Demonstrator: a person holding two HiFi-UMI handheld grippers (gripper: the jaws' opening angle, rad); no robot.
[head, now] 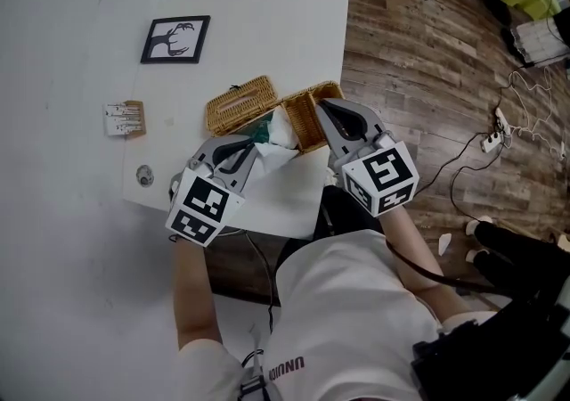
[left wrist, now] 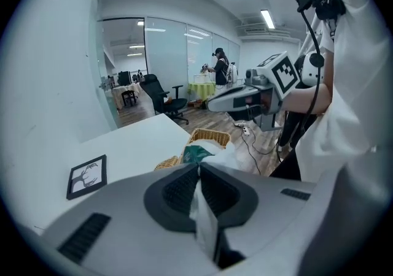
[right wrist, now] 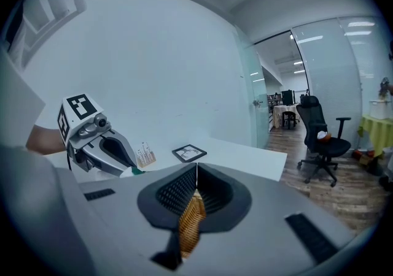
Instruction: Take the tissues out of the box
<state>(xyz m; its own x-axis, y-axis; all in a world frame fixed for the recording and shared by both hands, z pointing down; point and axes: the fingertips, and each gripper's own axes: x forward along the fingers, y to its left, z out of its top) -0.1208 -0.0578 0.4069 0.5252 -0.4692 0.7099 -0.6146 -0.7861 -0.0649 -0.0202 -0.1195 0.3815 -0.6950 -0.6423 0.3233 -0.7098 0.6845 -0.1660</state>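
Midway through drawing the tissues out. Left gripper [head: 255, 144] [left wrist: 198, 169] clenched on a white tissue [head: 278, 151] [left wrist: 206, 222], pulled up from the wicker box [head: 312, 123] at the near edge of the surface [head: 267, 25], toward its right corner. Right gripper [head: 323, 110] [right wrist: 195, 178] clamped on the box's woven wall [right wrist: 191, 222], apparently steadying it. Woven lid [head: 240, 103] off, lying just beside the box. Green tissue pack [head: 261, 130] [left wrist: 195, 153] showing inside. Next, probably: lift the left gripper up and away until the sheet comes free, with the box pinned down so it does not rise too.
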